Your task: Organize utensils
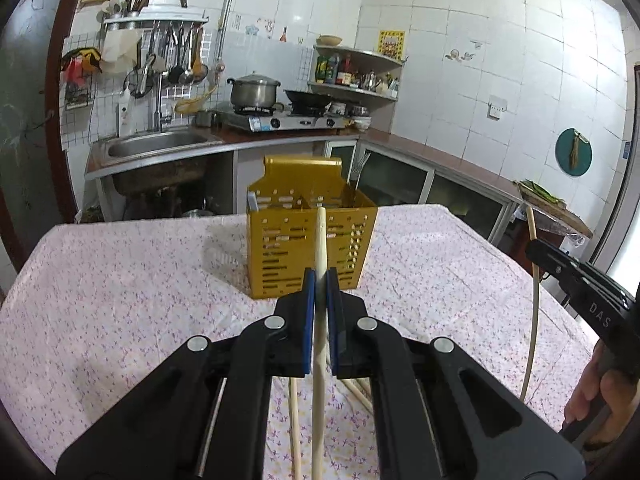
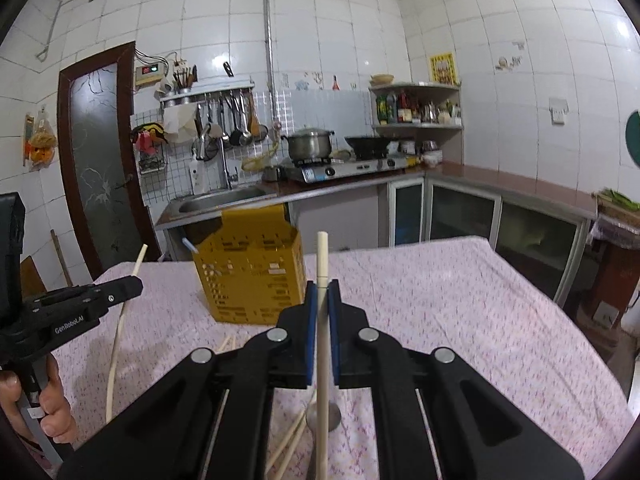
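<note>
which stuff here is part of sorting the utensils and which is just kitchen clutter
Part of the job:
- left claw, shut on a chopstick
- right claw, shut on another chopstick
- yellow slotted utensil holder
- loose chopsticks and a metal spoon on the tablecloth

Just lying about:
- steel pot
- wok
- sink
- hanging ladles
- bottles on the corner shelf

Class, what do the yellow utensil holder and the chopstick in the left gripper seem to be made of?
Yellow utensil holder: probably moulded plastic, slightly glossy; uniform colour, neat punched slots. Painted metal cannot be ruled out.
Chopstick in the left gripper: likely bamboo or pale wood, matte; cream tone with no shine.
</note>
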A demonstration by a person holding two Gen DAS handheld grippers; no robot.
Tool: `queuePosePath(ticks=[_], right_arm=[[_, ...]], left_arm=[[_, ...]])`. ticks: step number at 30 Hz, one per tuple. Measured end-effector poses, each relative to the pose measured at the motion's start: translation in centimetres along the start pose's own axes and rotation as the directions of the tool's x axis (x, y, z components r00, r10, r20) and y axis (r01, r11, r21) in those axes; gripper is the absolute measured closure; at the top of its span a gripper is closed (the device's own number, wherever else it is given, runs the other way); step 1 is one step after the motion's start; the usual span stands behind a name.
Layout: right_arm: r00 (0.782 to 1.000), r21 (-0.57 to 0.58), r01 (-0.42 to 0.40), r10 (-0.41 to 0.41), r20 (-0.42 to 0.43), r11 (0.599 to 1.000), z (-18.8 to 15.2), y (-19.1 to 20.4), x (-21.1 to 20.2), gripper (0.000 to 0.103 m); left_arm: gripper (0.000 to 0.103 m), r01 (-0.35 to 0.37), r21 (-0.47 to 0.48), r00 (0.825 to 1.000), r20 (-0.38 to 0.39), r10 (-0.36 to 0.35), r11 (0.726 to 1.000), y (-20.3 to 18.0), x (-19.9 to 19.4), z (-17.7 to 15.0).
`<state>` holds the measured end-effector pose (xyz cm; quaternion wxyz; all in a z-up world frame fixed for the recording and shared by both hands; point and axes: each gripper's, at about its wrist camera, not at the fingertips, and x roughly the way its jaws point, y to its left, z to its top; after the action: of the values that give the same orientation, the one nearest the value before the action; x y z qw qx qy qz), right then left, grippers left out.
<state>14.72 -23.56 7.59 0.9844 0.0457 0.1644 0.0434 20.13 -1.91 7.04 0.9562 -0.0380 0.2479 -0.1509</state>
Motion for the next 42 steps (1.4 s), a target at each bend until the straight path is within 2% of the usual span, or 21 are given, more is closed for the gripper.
queuePosePath(ticks=[6,11,15,27,34,42], right_arm=[[0.999,-0.031,-0.026,0.028,0.042,0.999,2.3,0.8,0.3,0.097],[0.996,-0.059,-0.048,0.052,0.072,0.997,3.9,1.4,0.9,0.097],[0.993,-0.057,-0.064,0.070,0.096,0.996,4.5,1.4,1.7,0.097],[0.988,-0.058,-0.112,0.117,0.096,0.992,5.8,1.3,5.3,0.097],[0.986,-0.067,-0.131,0.137,0.095,0.989,6.1,2.0,6.4,0.097],[0.986,-0.077,-0.128,0.135,0.098,0.989,6.4,2.8,7.3,0.097]], left_arm=[[0.099,-0.018,0.041,0.999,0.042,0.016,0.999,-0.2,-0.7,2.1],[0.099,-0.038,0.069,0.999,0.036,0.035,0.997,0.0,-0.5,3.4],[0.099,-0.011,0.059,1.000,0.012,0.010,0.998,0.7,0.2,4.2],[0.099,0.050,0.014,0.999,-0.003,-0.050,0.999,2.8,1.5,6.3],[0.099,0.017,0.018,1.000,-0.007,-0.017,1.000,3.1,2.3,6.4],[0.099,0.032,0.024,0.999,0.018,-0.032,0.999,3.4,2.6,7.1]])
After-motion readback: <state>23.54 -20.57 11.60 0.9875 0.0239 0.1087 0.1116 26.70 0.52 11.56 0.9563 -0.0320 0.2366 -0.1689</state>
